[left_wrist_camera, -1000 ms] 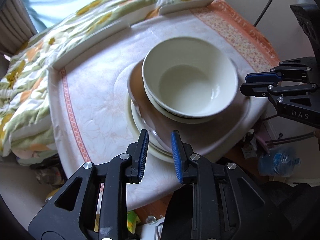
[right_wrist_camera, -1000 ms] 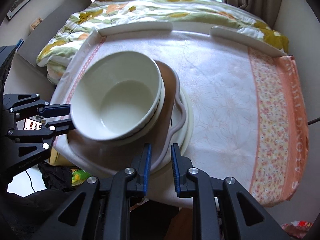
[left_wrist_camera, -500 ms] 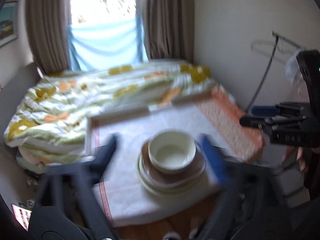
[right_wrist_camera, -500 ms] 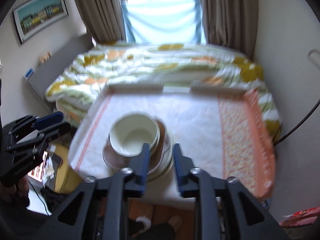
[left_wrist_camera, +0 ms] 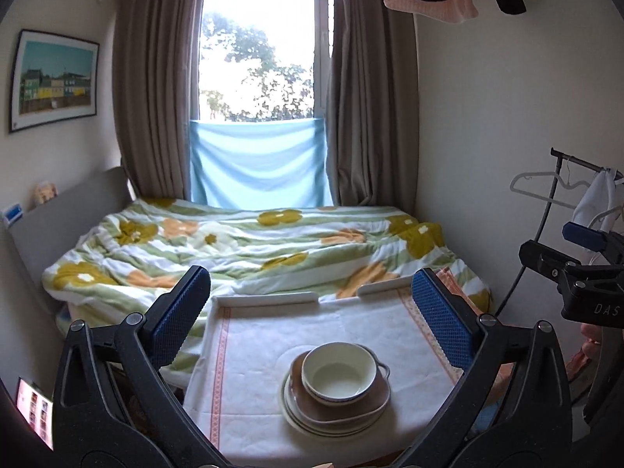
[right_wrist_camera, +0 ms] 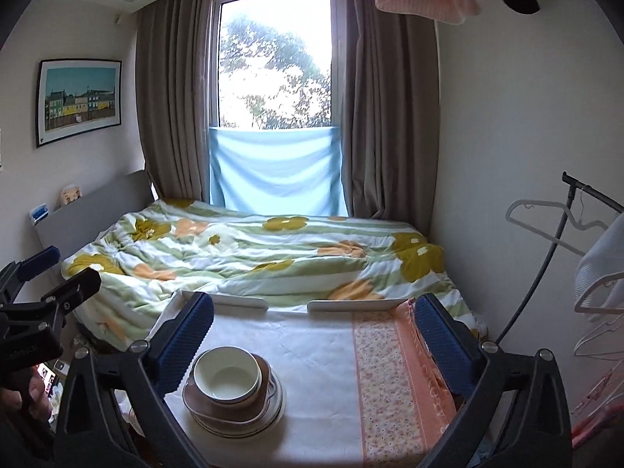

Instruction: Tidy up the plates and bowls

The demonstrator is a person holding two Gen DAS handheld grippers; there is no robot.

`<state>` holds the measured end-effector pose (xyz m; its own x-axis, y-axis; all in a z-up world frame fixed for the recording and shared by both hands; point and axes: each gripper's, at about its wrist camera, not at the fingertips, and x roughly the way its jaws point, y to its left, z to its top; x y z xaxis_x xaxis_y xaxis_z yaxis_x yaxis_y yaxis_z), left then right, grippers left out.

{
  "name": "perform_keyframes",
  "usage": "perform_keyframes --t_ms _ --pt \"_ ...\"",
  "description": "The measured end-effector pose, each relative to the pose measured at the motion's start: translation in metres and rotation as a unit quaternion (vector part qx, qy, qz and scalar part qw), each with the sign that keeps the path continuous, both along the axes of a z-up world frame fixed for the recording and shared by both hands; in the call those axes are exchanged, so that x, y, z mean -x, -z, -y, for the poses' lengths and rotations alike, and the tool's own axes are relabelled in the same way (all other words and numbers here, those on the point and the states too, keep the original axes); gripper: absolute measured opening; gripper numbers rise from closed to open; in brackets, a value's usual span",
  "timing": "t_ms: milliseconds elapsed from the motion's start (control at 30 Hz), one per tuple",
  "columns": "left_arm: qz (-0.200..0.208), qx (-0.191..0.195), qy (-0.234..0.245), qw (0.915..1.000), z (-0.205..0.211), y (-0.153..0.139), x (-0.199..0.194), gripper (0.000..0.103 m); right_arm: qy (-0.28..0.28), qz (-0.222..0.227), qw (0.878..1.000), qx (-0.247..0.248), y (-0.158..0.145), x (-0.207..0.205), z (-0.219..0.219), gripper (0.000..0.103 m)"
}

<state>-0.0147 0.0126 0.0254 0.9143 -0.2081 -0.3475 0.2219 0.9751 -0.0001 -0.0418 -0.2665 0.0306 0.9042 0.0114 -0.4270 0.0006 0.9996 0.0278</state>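
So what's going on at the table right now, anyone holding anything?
Nothing is held. Both tongs, left and right, are wide open and raised well above the cloth-covered table. The dishes sit in one stack: a white bowl on a brown plate, on pale plates underneath.

Your left gripper (left_wrist_camera: 312, 316) and right gripper (right_wrist_camera: 314, 331) are black frames with silver screws and blue dimpled pads (left_wrist_camera: 177, 319); white "DAS" lettering marks one.
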Motion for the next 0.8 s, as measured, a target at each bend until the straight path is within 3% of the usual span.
perform_keyframes --t_ms 800 --pt "0.002 -0.005 -0.007 1.0 0.018 0.004 0.013 0.103 0.019 -0.003 1.0 -0.002 0.002 0.008 0.015 0.102"
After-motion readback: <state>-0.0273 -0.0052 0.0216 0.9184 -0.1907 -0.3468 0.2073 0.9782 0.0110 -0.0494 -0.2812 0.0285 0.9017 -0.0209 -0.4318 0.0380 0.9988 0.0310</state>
